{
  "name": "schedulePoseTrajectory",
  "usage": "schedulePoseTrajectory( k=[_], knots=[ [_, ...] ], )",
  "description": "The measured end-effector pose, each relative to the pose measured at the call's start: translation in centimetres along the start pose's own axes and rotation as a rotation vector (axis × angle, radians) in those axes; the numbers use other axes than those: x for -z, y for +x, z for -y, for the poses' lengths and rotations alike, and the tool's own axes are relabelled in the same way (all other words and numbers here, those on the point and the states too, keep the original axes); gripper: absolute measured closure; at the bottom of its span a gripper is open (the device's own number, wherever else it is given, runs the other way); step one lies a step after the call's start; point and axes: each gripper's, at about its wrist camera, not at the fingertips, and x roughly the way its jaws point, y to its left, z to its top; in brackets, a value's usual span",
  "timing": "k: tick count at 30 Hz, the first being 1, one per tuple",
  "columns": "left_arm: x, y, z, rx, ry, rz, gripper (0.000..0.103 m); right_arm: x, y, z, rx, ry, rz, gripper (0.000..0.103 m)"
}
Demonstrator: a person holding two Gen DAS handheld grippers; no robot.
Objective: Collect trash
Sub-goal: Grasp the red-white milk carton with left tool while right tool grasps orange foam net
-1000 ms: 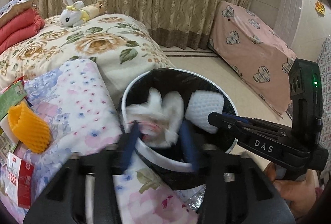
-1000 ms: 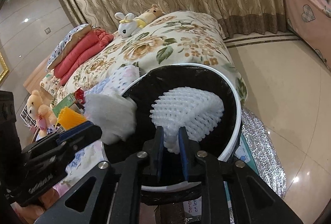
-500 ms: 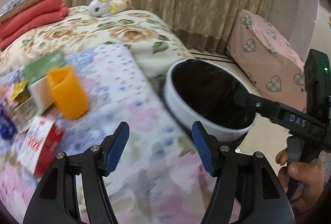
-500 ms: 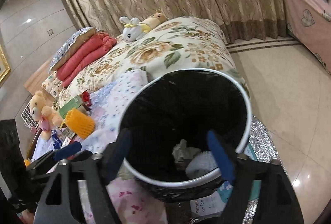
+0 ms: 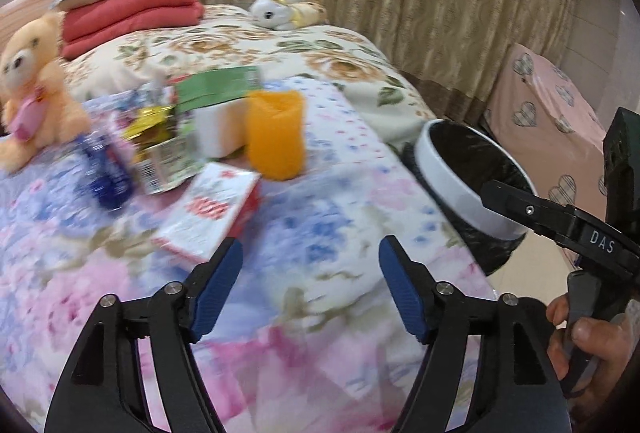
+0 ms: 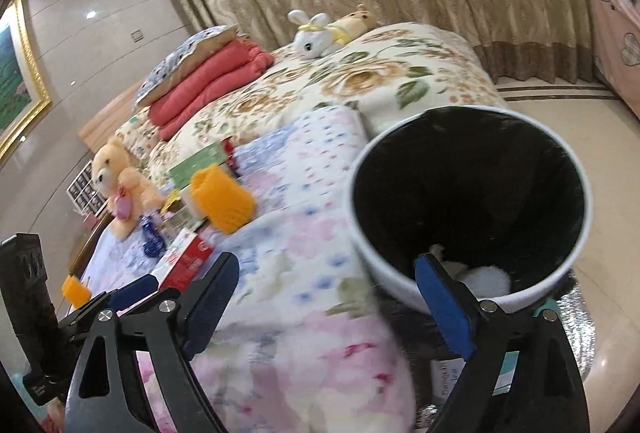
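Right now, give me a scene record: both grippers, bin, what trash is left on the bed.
left gripper: open, holding nothing, above the quilt
right gripper: open, holding nothing, beside the bin
bin: white, black liner, at the bed's edge; white trash at the bottom
remaining on quilt: orange foam net, red-and-white box, green box, crumpled wrappers, blue item
not trash: teddy bear, rabbit plush
image quality: motion blur, labels unreadable

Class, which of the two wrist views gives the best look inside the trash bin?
The right wrist view: it looks down into the bin, showing the black liner and white trash at the bottom. The left wrist view shows the bin only from the side at the bed's edge, its contents hidden.
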Motion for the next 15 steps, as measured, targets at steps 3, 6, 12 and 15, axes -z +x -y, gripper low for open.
schedulePoseTrajectory(
  k=[3,6,12,15],
  knots=[
    [0.6,-0.7,-1.8,-0.030,-0.032,0.004,0.026,0.4,0.8,-1.3,-0.016,-0.013,-0.018,0.009],
    [1.1,-1.1,-3.6,-0.057,-0.063,-0.001,0.025,0.8,1.6,-2.5,-0.032,-0.029,-0.035,0.009],
    [1.7,-1.0,-5.7,-0.089,-0.098,-0.014,0.025,1.2,3.1,-4.5,-0.057,-0.061,-0.056,0.009],
    [1.9,-0.9,-6.3,-0.103,-0.100,-0.020,0.024,1.1,4.0,-5.0,-0.067,-0.063,-0.068,0.009]
  ],
)
